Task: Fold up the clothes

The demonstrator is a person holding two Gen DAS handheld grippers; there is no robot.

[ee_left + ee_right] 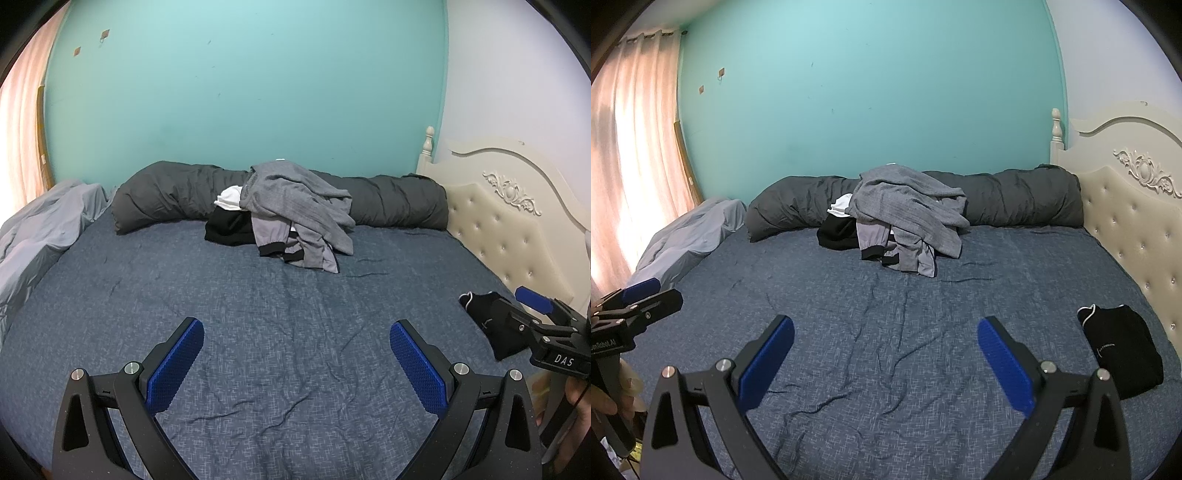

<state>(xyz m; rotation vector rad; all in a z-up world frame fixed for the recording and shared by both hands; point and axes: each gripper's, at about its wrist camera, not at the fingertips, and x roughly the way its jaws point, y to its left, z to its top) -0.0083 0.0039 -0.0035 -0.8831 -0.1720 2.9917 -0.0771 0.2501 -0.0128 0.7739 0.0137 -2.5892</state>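
Both tools are held low over the near end of the bed (295,295), nothing gripped. Left hand-held gripper (296,363): jaws spread wide, empty, blue pads facing bare sheet. Right hand-held gripper (885,360): same, wide apart and empty. Each is also caught at the edge of the other's view, held by a hand.

Near right, just beside the headboard (1126,229), one black garment (1123,354) is seen lying flat in a compact, squared shape with white trim at one corner. It is judged to be already folded and set aside, so one item is likely done.

The middle of the bed is bare, wrinkled sheet only.

Far side: a pile (295,210) of unfolded clothes is heaped against a dark bolster (166,199) along the wall. A grey knit top is draped over it, with grey pieces with black cuffs, something black and something white underneath. The exact count cannot be told. A light blanket (690,236) is bunched at far left.

Judgement: early stage, most of the work left; no garment is currently laid out for folding.
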